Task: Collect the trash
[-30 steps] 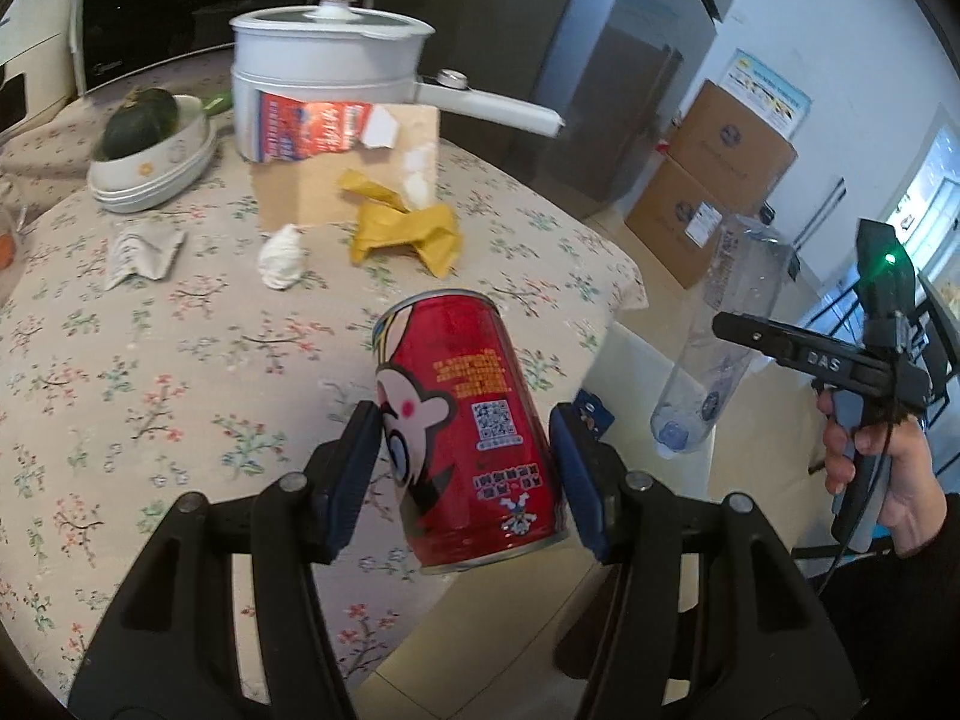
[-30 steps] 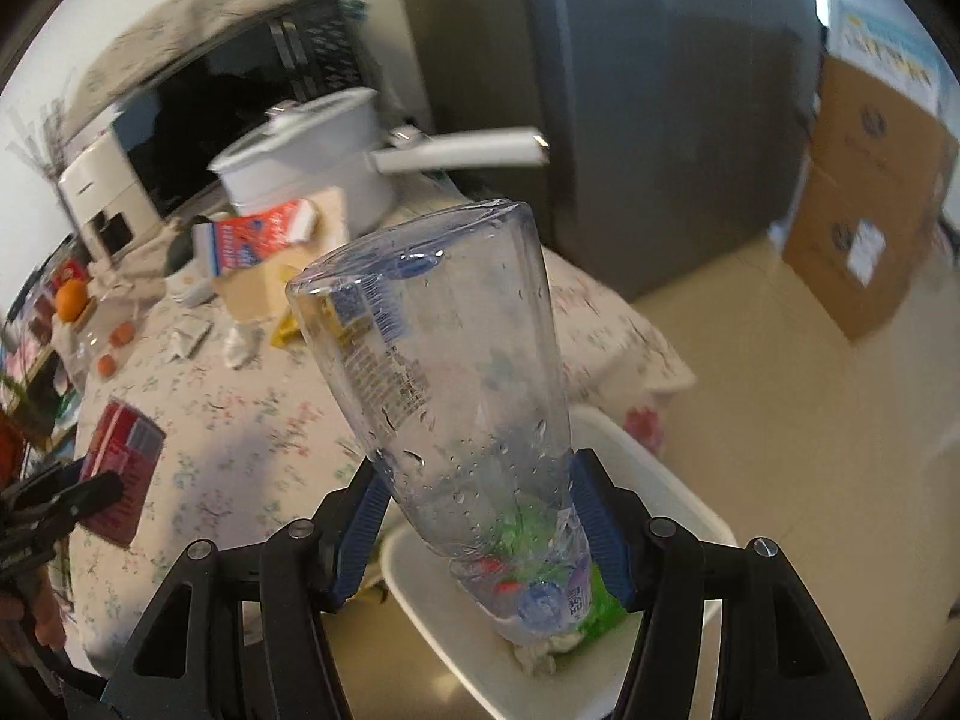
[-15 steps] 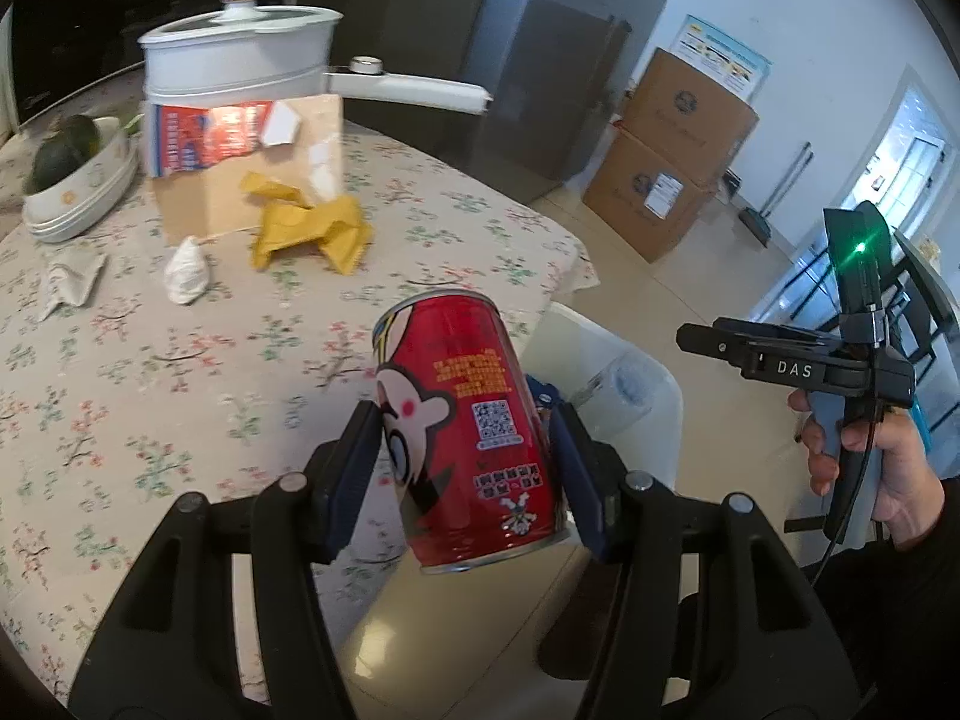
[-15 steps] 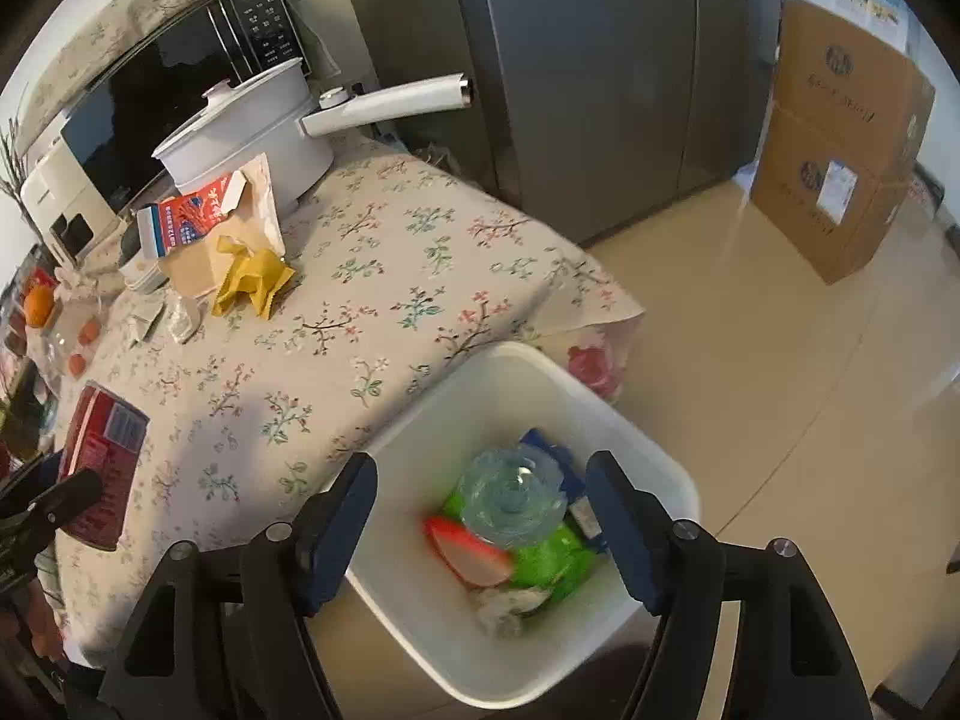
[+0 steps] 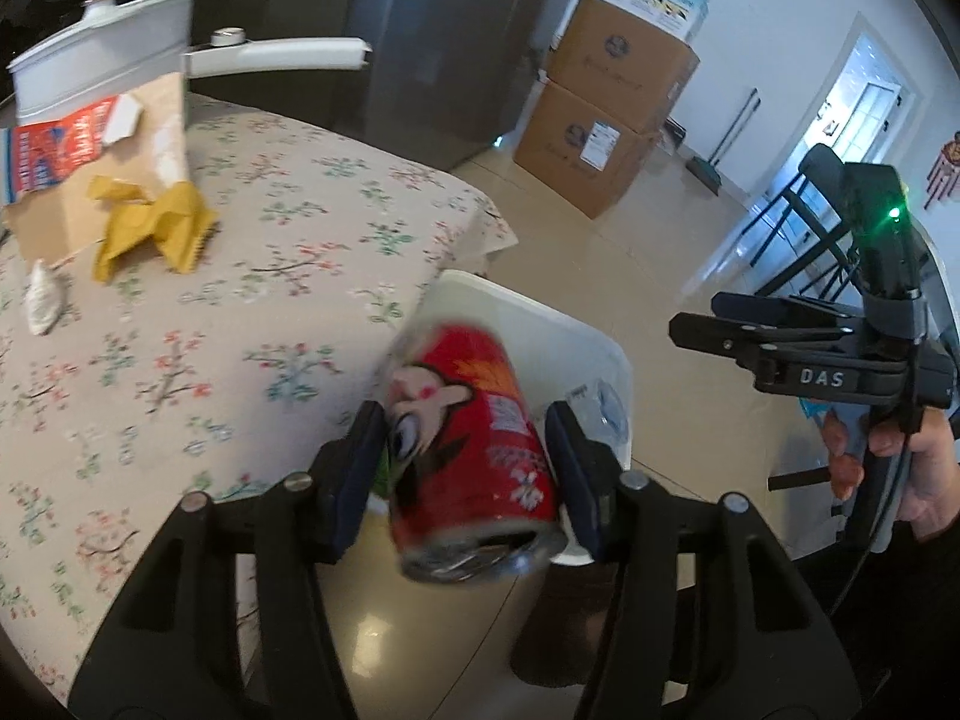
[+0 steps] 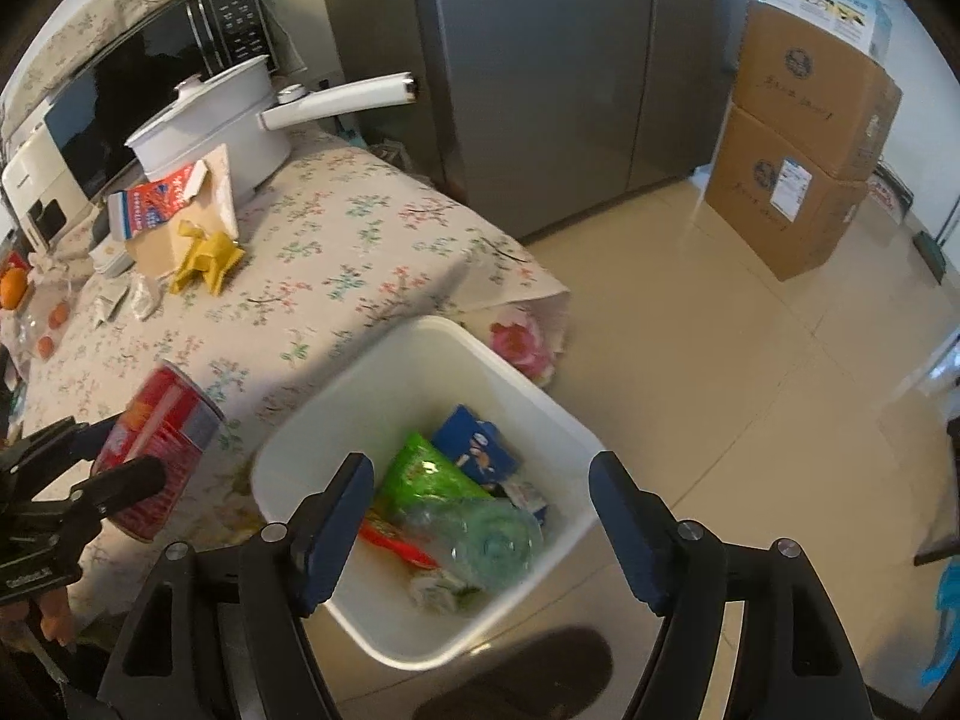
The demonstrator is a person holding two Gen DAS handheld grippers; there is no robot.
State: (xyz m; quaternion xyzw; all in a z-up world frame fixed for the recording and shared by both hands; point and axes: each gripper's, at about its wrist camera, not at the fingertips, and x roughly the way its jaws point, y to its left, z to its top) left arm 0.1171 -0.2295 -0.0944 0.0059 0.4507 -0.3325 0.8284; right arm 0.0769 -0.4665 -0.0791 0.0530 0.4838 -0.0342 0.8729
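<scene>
Right wrist view is showing inside the white bin [image 6: 420, 354]: a clear bottle [image 6: 480, 540], green bag [image 6: 426, 474] and blue carton [image 6: 474, 444] are lying there. The right gripper [image 6: 480, 528] is hanging wide open above it. The left gripper [image 5: 465, 462] is squeezing the red can [image 5: 474, 450] by the bin's rim, beside the table [image 5: 240, 300].

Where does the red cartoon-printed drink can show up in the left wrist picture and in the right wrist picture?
Left wrist: red cartoon-printed drink can at bottom centre, between the left gripper pads.
Right wrist: same can at the left edge, beside the bin.
Shared landmark: white plastic bin by the table corner.
</scene>
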